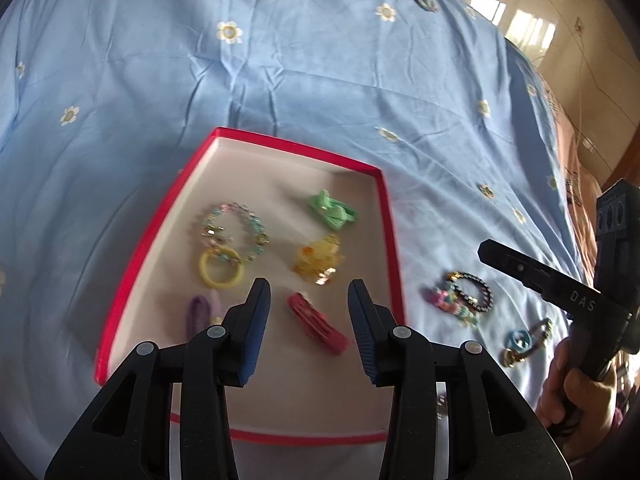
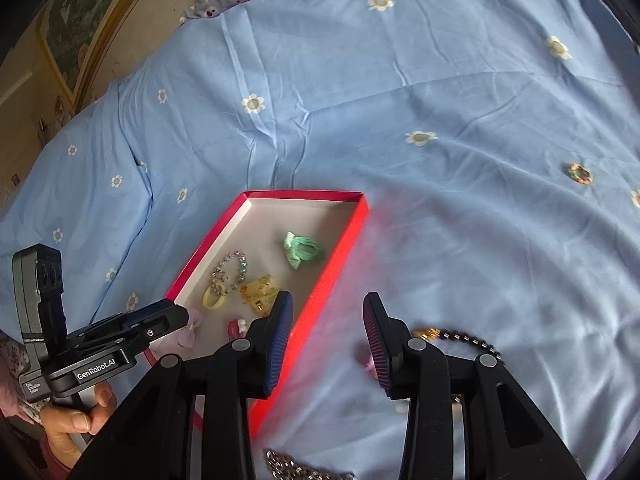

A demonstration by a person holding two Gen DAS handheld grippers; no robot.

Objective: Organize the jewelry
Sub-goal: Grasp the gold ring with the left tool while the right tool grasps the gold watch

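— Red hair clip (image 1: 318,323) lying flat in the red tray (image 1: 132,256), near its front edge, long axis slanting from front-right to back-left. Left gripper (image 1: 309,320) poised right above it, jaws spread wide, gripping nothing.

— And the rest of that tray?

— Crowded. Green bow clip (image 1: 332,210) toward the far right corner, yellow claw clip (image 1: 318,260) just in front of it, beaded bracelet (image 1: 234,232) left of those and overlapping a yellow hair ring (image 1: 220,268), purple bow clip (image 1: 202,312) by the front left.

— Right side?

— Right gripper (image 2: 327,340) parted too, empty, hanging over the blue bedsheet (image 2: 440,200) just beside the tray's right wall. Dark bead bracelet (image 1: 468,294) on the sheet near that wall, blue ring (image 1: 518,340) and a small gold clip (image 1: 536,338) close by it. Another small ring (image 2: 580,173) well apart, out toward the sheet's right edge. Silver chain (image 2: 296,468) at the front edge, partly hidden.
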